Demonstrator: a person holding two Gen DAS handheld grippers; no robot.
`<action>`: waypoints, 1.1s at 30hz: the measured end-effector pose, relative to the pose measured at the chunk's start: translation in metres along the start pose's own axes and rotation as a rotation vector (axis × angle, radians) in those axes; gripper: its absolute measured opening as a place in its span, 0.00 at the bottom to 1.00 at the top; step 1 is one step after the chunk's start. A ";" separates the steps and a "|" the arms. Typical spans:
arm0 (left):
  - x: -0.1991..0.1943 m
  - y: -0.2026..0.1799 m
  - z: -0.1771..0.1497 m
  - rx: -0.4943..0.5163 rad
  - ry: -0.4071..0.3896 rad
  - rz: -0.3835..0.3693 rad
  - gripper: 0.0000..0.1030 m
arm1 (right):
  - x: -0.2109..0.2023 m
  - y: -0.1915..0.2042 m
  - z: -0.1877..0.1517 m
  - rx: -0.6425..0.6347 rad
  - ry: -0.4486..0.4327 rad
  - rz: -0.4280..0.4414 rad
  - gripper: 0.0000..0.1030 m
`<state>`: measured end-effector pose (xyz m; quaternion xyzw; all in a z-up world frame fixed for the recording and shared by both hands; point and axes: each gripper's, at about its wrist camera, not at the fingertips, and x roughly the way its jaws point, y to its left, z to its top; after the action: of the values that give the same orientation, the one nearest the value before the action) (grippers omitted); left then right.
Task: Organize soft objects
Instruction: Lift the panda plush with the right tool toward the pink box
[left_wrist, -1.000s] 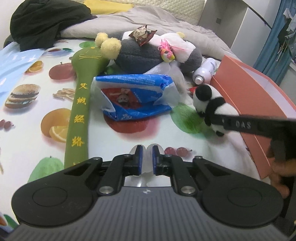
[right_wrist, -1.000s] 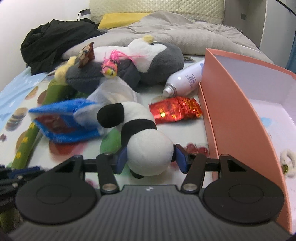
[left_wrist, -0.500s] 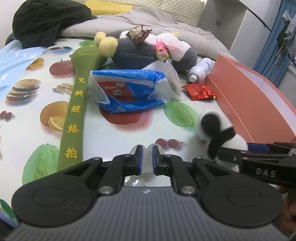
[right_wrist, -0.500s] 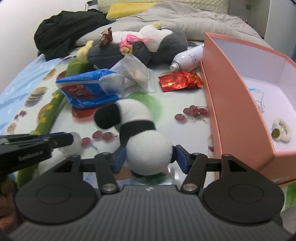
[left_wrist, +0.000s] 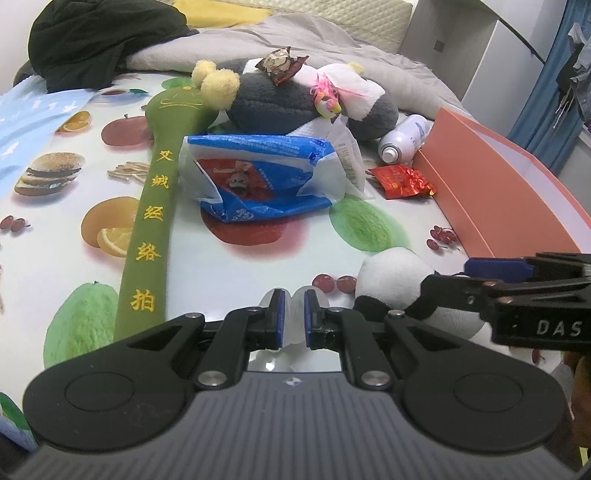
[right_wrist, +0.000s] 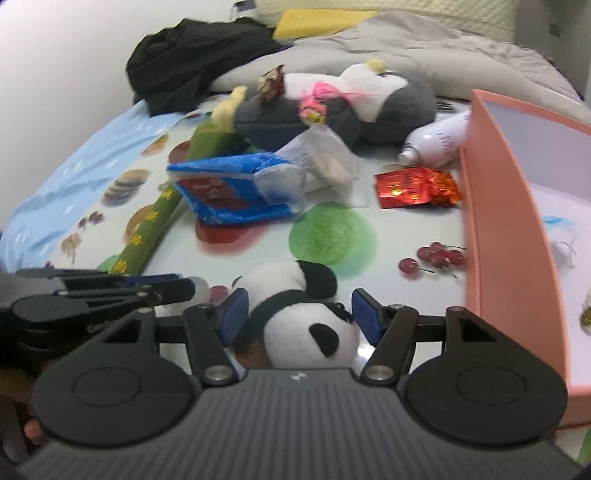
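A small black-and-white panda plush (right_wrist: 306, 328) lies on the fruit-print cover between the fingers of my right gripper (right_wrist: 300, 312). The jaws are opening, and the blue pads (right_wrist: 236, 310) stand slightly off its sides. In the left wrist view the panda (left_wrist: 391, 273) sits low right, with the right gripper (left_wrist: 458, 275) reaching in over it. My left gripper (left_wrist: 293, 314) hovers shut above the cover, just left of the panda, and I see nothing held in it. A long green plush stick (left_wrist: 147, 229) and a big grey-and-white plush (left_wrist: 273, 99) lie farther back.
An open orange box (right_wrist: 506, 240) stands right of the panda, with small items inside. Between the plushes and the box lie a blue snack bag (left_wrist: 258, 181), a red foil packet (left_wrist: 402, 181) and a white bottle (left_wrist: 404, 138). Black clothing (left_wrist: 92, 37) and grey bedding lie behind.
The right gripper brought the panda toward the near edge beside the left gripper. Its jaws widened, and the panda tipped to show its face. The left gripper stayed put.
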<state>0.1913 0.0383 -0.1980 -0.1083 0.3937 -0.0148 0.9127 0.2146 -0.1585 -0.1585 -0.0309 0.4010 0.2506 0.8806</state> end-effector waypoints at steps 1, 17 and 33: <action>0.000 0.000 0.000 -0.001 0.000 0.000 0.12 | 0.003 0.001 0.000 -0.011 0.007 -0.002 0.62; -0.004 0.001 0.002 -0.018 -0.014 0.006 0.12 | 0.022 0.014 0.003 -0.238 0.103 0.002 0.60; -0.035 -0.010 0.017 -0.038 -0.050 0.001 0.12 | -0.012 0.007 0.005 -0.103 0.022 -0.080 0.53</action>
<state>0.1800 0.0358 -0.1600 -0.1256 0.3709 -0.0040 0.9201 0.2085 -0.1564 -0.1454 -0.0949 0.3959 0.2352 0.8826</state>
